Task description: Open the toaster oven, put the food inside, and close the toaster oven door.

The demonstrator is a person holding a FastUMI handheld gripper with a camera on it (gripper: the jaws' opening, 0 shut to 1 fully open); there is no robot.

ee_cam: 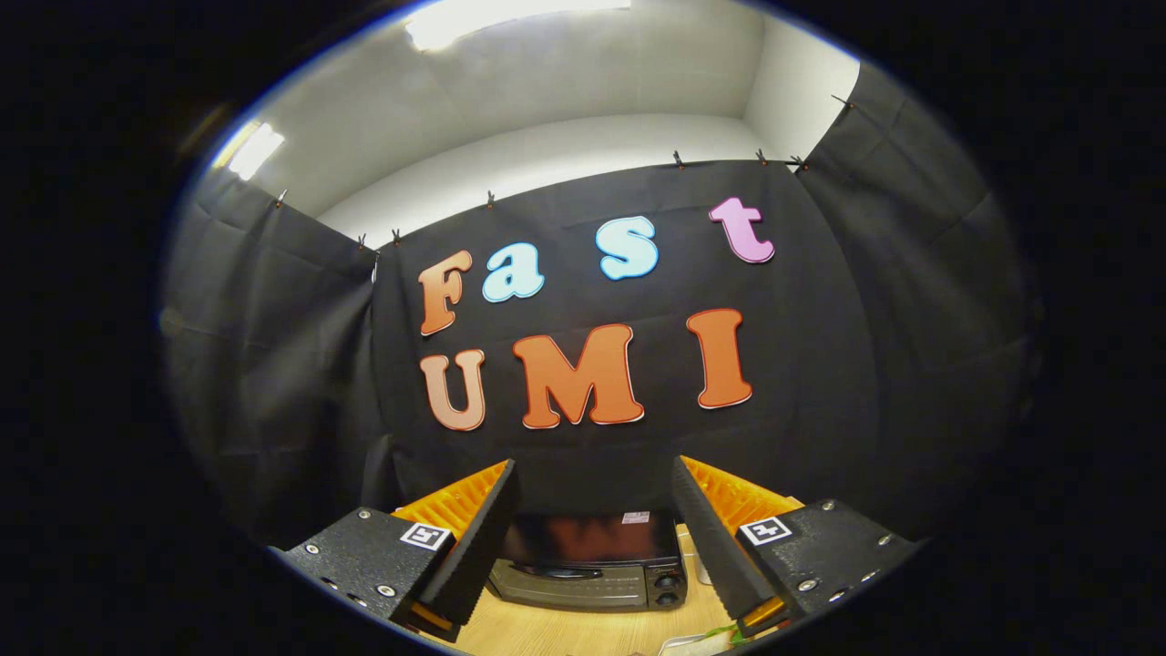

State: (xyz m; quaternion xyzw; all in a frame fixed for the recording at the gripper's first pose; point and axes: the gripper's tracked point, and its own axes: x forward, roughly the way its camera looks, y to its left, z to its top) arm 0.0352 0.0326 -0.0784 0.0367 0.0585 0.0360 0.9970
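A: Dark metal and glossy black, that is the one toaster oven (588,565), standing on the pale wooden table (565,633) against the black cloth wall (820,364)

B: Where does it sit against the tool?

A: Ahead of the fingers and lower down, seen through the gap between them. Its door (569,588) looks closed, with a long handle across the front. Two round knobs (671,589) are stacked one above the other at its right end, and one small pale label (636,517) lies on its top

B: And the gripper (597,538)?

A: Spread wide. Two fingers (478,547), each with a black ribbed pad on the inner face and orange plastic behind it. Nothing is between them and neither one touches the oven. Each black finger mount carries one small square marker (425,536), so two in all

B: Anything else on the table?

A: Just beside the oven's right side there is one small pale thing, half hidden by the right finger; I cannot tell what it is. At the near edge, by the right finger, a bit of green (729,633) and something whitish show, too cut off to name

B: Above the cloth?

A: A white wall (583,137) with two bright ceiling lights (474,18)
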